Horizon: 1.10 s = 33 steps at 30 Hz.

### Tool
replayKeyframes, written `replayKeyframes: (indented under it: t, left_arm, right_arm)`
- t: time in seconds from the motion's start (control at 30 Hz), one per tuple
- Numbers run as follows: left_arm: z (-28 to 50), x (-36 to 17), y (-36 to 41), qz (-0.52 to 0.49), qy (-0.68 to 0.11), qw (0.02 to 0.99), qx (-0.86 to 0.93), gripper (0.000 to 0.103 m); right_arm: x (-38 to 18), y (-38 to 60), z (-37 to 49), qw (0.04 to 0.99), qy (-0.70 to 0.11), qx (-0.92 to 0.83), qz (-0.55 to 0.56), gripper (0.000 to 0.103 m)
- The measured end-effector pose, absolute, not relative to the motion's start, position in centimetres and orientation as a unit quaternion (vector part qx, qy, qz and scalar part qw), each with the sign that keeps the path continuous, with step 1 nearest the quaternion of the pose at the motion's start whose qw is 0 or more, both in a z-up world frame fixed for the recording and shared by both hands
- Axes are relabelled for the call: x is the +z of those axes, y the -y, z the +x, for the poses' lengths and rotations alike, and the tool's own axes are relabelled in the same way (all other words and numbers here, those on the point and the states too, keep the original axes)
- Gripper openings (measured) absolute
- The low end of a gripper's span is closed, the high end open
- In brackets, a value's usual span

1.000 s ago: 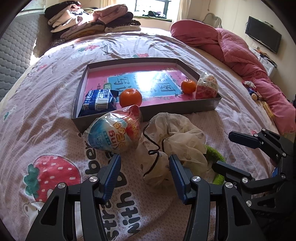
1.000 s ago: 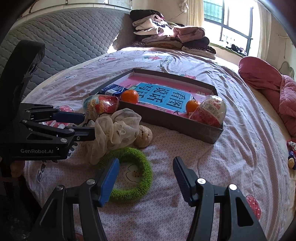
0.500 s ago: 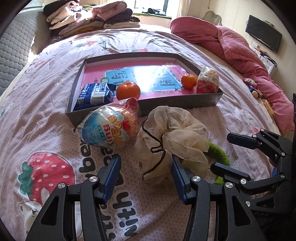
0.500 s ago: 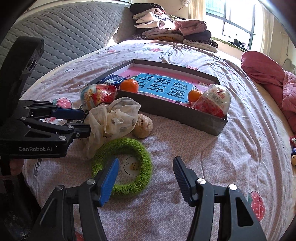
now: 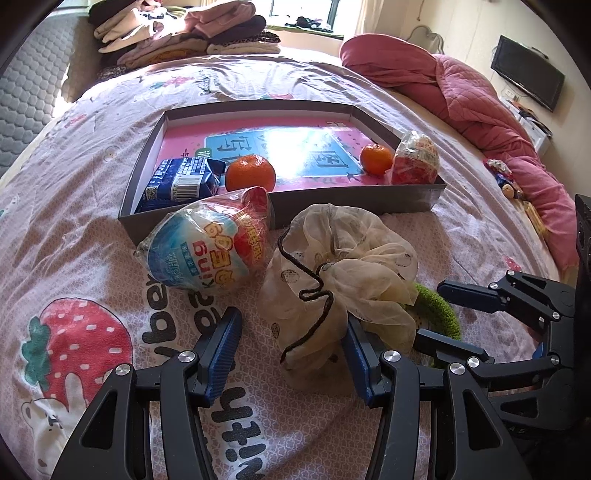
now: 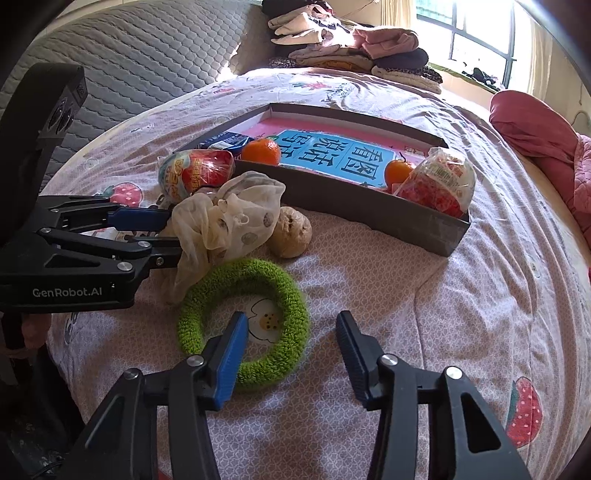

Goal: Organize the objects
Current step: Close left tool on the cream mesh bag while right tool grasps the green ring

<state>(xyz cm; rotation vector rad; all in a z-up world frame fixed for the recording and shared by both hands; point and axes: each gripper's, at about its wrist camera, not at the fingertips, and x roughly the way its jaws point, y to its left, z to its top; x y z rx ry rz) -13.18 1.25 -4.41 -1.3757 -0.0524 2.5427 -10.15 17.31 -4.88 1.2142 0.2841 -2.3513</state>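
A cream drawstring pouch (image 5: pixel 340 273) lies on the bedspread, its lower folds between my left gripper's (image 5: pixel 290 354) jaws. The right-hand pad brushes the fabric and the other stands apart, so this gripper is open. A fuzzy green ring (image 6: pixel 284 295) lies flat beside the pouch. My right gripper (image 6: pixel 291 350) straddles the ring's near rim, one finger inside the hole and one outside. Its jaws are closing but do not pinch the rim. A big wrapped toy egg (image 5: pixel 207 247) rests against the grey tray (image 5: pixel 354 206).
The tray holds a blue packet (image 5: pixel 184 177), two oranges (image 5: pixel 251 173) (image 5: pixel 376 158) and a smaller wrapped egg (image 5: pixel 415 158). A brown ball (image 6: pixel 290 232) sits beside the pouch. Folded clothes (image 5: pixel 184 33) are piled at the bed's far end, and a pink quilt (image 5: pixel 461 96) lies on the right.
The right gripper's jaws have narrowed around the green ring's near rim. The left gripper has stayed over the pouch at the same width.
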Motion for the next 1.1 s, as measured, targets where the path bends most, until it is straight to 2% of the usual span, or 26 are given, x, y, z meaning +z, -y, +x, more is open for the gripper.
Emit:
replayKeyframes:
  t: [0.17,0.43,0.6,0.77,0.87,1.1]
  left_arm:
    - [-13.24,-4.67,-1.55,-0.466,0.013,0.121,0.876,0.055]
    - [-13.34,-4.92,-1.63,-0.463,0.015,0.123,0.878,0.055]
    - [-13.40,-4.99,-1.59,-0.464,0.024,0.132,0.875,0.044]
    - [-13.26,-4.95,-1.54,-0.464,0.034,0.146,0.873,0.022]
    - [-13.15,-4.89,-1.60,-0.464,0.040,0.156,0.871,0.017]
    - [-12.76,-4.46,-1.88,-0.456,0.032,0.158,0.875,0.016]
  right_arm:
    - [-5.13,-17.09,-10.25,0.243,-0.102,-0.854,0.448,0.032]
    - [-5.36,-16.67,-10.00,0.244,-0.119,-0.854,0.444,0.028]
    - [-5.41,-16.73,-9.99,0.245,-0.121,-0.854,0.443,0.027]
    - [-5.44,-16.77,-10.02,0.245,-0.119,-0.854,0.444,0.026]
    - [-5.41,-16.71,-10.05,0.245,-0.119,-0.854,0.444,0.026]
    - [-5.43,-16.57,-9.99,0.248,-0.127,-0.853,0.440,0.026]
